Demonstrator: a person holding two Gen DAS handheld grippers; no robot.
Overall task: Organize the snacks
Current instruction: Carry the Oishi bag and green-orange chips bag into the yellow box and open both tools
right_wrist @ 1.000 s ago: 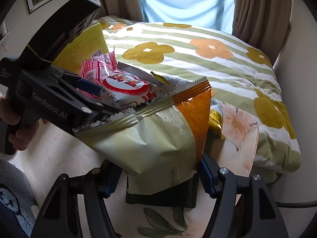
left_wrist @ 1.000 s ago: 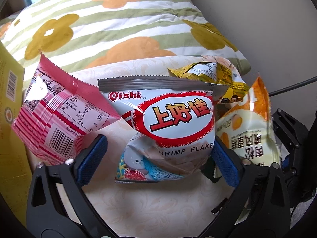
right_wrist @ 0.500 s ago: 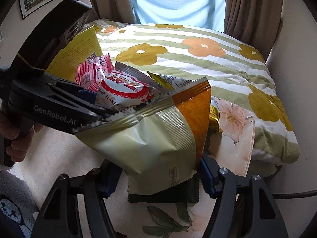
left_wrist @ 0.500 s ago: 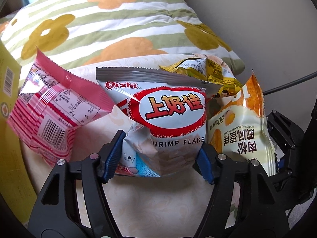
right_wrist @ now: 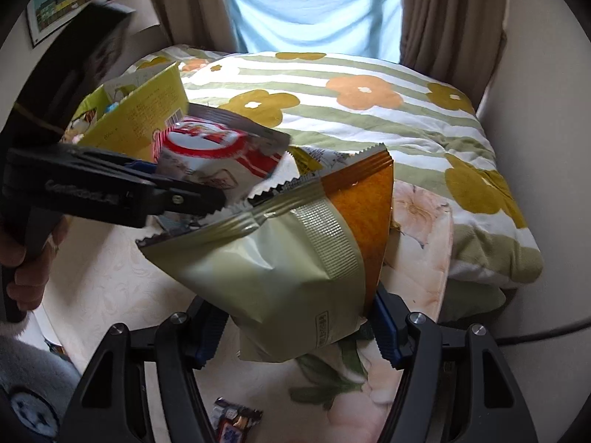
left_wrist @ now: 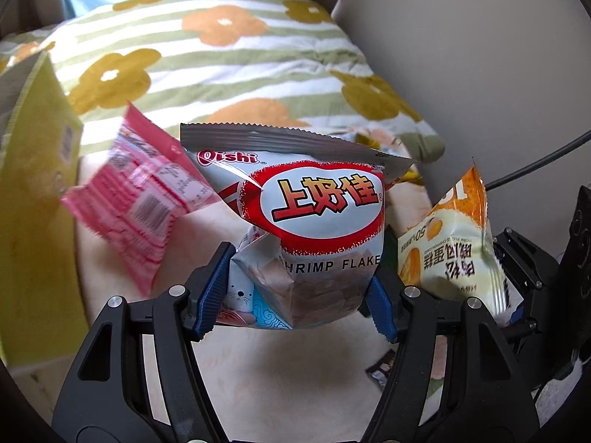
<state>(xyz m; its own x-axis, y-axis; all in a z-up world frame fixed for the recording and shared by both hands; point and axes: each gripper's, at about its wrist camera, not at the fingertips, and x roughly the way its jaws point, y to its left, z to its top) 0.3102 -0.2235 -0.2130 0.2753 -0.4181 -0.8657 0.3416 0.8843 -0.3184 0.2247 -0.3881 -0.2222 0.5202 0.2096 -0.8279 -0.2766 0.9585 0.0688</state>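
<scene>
The left gripper (left_wrist: 295, 288) pinches the shrimp flakes bag (left_wrist: 306, 229), the right gripper (right_wrist: 295, 328) pinches the green-orange bag (right_wrist: 295, 258); both bags hang above the bed (right_wrist: 92, 277), probably for the yellow box (right_wrist: 147, 118).

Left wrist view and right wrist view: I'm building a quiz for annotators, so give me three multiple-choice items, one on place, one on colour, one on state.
1. Where is the pink snack packet in the left wrist view?
A. left of the Oishi shrimp flakes bag
B. right of it
C. under it

2. What colour are the left gripper finger pads?
A. red
B. blue
C. white

3. What does the right gripper hold?
A. nothing
B. a box
C. the green-and-orange snack bag

Key: 1 A, it lies on the left, beside the yellow box; 2 B, both pads show blue; 3 C, the pads press the bag's sides.
</scene>
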